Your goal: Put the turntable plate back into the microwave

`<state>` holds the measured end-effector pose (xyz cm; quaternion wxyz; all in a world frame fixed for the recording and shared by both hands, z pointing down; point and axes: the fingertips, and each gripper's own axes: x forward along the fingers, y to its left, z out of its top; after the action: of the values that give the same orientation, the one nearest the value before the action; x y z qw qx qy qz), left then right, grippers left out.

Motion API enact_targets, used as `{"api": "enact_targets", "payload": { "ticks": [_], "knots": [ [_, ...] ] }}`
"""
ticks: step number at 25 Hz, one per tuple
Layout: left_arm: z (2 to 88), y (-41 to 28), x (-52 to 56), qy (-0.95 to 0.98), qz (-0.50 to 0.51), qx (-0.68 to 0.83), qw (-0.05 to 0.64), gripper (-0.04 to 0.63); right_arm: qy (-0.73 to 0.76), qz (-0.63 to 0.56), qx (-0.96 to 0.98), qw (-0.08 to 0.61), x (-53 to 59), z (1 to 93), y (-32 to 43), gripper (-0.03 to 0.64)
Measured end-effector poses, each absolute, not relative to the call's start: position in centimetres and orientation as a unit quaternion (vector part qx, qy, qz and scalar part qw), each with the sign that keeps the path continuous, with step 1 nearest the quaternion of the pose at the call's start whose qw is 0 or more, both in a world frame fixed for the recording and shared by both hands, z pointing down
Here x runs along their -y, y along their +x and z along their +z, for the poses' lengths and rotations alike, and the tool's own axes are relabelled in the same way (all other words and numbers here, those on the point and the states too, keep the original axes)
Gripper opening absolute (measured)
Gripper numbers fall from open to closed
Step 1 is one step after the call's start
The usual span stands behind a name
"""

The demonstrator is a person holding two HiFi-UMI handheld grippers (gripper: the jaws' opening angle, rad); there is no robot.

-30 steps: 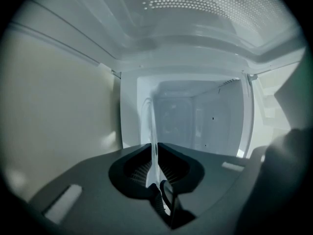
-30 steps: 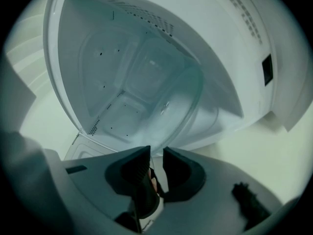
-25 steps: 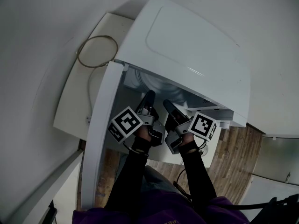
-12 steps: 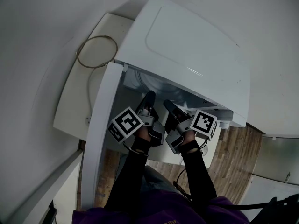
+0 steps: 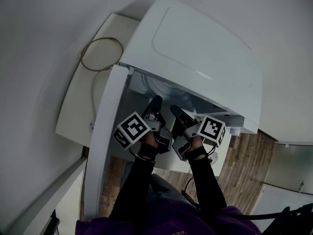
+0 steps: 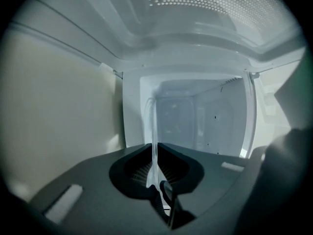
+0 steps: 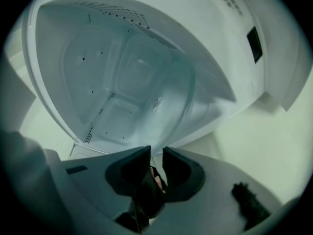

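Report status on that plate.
Both shut on turntable plate rim: left gripper, right gripper. Plate held at microwave opening, not seated. Nothing visible blocking.

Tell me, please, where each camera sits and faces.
Head view: on the person's head, looking steeply down on the open microwave; both sleeves, left gripper and right gripper show.
Left gripper view: on the left gripper, facing into the cavity; its jaws pinch the turntable plate edge-on.
Right gripper view: on the right gripper, looking through the plate's glass into the cavity; its jaws grip the rim.
Both gripper views share plate and cavity.
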<state>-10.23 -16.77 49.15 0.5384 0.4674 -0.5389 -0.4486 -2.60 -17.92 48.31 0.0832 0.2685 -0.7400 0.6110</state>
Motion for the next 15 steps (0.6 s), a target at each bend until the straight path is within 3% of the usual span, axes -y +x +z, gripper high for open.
{"api": "enact_targets", "payload": {
  "ticks": [15],
  "knots": [
    [49.12, -10.55, 17.39, 0.473, -0.441, 0.547, 0.531, 0.04, 0.273, 0.6, 0.746, 0.09, 18.6, 48.59, -2.93, 0.083]
  ]
}}
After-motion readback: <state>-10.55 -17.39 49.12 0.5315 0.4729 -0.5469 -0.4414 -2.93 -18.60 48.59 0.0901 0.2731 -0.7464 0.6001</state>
